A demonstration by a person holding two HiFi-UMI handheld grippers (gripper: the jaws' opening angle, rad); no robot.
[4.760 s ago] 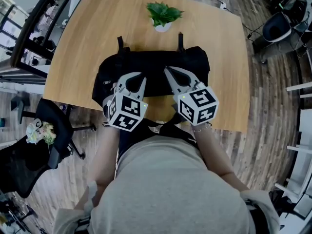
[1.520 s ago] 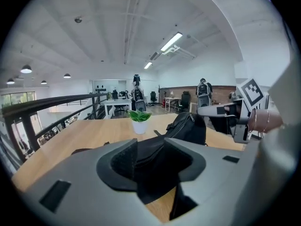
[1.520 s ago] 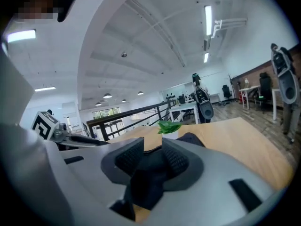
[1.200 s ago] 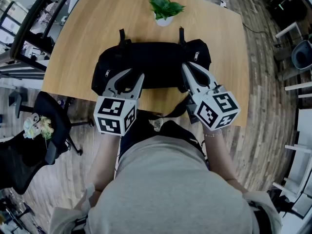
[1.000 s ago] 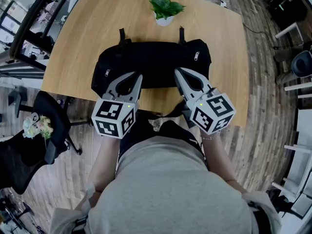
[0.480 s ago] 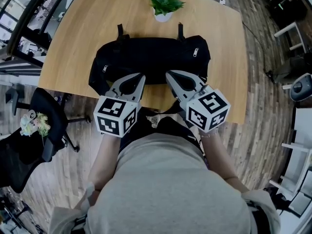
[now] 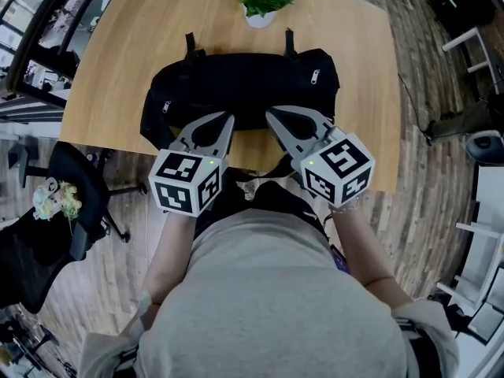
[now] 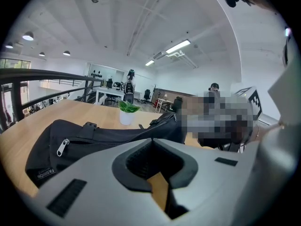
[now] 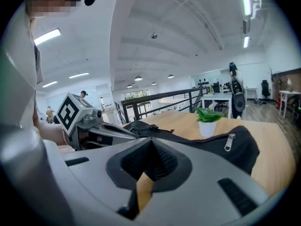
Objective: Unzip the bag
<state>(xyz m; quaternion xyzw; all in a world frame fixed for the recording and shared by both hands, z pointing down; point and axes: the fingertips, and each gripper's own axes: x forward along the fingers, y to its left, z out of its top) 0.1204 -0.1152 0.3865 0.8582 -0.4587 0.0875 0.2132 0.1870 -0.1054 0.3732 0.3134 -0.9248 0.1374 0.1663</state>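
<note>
Now my right tool has come back from the bag's right end. It and my left tool sit closed, empty, at its near side mid table; unzipping looks unstarted.

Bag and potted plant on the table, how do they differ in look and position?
The bag is black, soft and wide, lying across the table; the potted plant is small, green-leaved, upright in a white pot. The bag lies toward the near edge; the potted plant stands beyond it, by the far edge. Both rest on the wooden table.
</note>
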